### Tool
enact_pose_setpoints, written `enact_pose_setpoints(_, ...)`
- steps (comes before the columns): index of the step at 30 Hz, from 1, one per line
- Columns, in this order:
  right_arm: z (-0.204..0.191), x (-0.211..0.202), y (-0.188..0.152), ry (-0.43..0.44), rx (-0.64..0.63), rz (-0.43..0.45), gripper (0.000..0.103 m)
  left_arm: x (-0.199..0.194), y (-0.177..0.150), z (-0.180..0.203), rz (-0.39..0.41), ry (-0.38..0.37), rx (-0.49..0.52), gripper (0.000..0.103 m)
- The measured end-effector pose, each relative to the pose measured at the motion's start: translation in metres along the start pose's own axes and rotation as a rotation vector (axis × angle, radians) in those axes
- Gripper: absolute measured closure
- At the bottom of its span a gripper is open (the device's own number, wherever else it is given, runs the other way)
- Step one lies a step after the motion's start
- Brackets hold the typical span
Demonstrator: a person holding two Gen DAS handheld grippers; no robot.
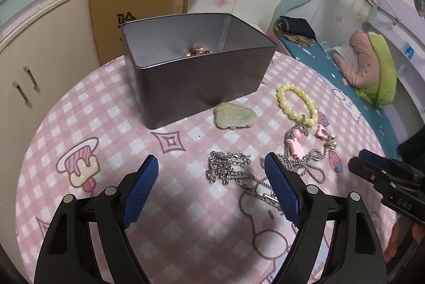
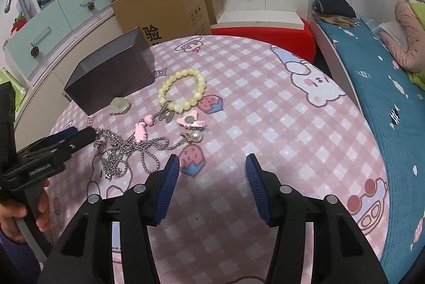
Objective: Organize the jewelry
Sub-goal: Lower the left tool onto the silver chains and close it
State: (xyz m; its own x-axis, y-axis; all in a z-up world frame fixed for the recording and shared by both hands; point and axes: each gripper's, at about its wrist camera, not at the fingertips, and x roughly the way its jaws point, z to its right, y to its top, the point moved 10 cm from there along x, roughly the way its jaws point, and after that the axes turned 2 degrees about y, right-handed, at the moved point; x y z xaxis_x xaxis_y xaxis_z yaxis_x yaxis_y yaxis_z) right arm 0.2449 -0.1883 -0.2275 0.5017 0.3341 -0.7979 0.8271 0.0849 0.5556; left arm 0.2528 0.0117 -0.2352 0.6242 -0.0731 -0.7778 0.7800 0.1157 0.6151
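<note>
The left claw [image 1: 211,172] stands wide and holds nothing. The chains [image 1: 239,175], a tangled silver heap, lie on the surface [image 1: 106,103] just ahead of its tips, with some strands passing behind the right-hand pad [image 1: 281,191]. The heap runs long from the left claw's near right toward the bracelet [image 1: 296,106], so it lies across the claw's opening, not along it.

The right claw [image 2: 209,168] stands part open and is also empty. Only bare cloth shows between its pads. The chains [image 2: 127,151] lie ahead and to its left, clear of its tips. The left claw is therefore judged the nearer of the two.

The box [image 1: 196,66] stands open-topped beyond the chains, directly ahead of the left claw (a few beads [image 1: 198,51] already lie inside). Between chains and box rests a pale green stone [image 1: 235,115], near the box's front wall.

Pink charms [image 2: 143,131] and a pearl charm [image 2: 195,136] lie just beside the chains and appear linked to them or to the bracelet; which cannot be told. A lift of the chains is likely to drag these along. The right claw's tip [image 1: 372,169] sits close beside the heap's right side and may crowd the approach.
</note>
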Motion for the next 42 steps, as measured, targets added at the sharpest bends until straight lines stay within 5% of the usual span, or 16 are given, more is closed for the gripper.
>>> enact_pose_setpoints(6, 0.0, 0.004, -0.005, 0.001, 0.001, -0.019, 0.052, 0.004, -0.001, -0.006, 0.021, 0.051, -0.024, 0.025)
enact_pose_setpoints(9, 0.0, 0.005, -0.006, 0.003, 0.001, -0.023, 0.052, 0.003, 0.0, -0.006, 0.02, 0.05, -0.006, 0.04)
enact_pose_setpoints(12, -0.001, 0.005, -0.007, 0.004, -0.002, -0.024, 0.052, 0.005, 0.004, -0.007, 0.018, 0.039, -0.016, 0.042)
enact_pose_setpoints(16, -0.002, 0.006, -0.007, 0.004, -0.003, -0.026, 0.052, 0.006, 0.003, -0.006, 0.014, 0.071, 0.04, 0.08)
enact_pose_setpoints(18, -0.002, 0.006, -0.007, 0.005, -0.004, -0.028, 0.052, 0.006, 0.004, -0.006, 0.012, 0.077, 0.061, 0.086)
enact_pose_setpoints(25, -0.005, 0.006, -0.01, 0.009, -0.019, -0.035, 0.052, -0.007, 0.009, -0.018, 0.015, -0.061, -0.047, 0.087)
enact_pose_setpoints(33, -0.009, 0.008, -0.012, 0.002, -0.04, -0.031, 0.051, -0.056, 0.034, -0.03, 0.107, -0.11, -0.054, 0.087)
enact_pose_setpoints(42, -0.019, 0.017, 0.0, -0.015, -0.071, -0.005, 0.051, -0.063, 0.027, -0.025, 0.089, -0.139, -0.047, 0.087)
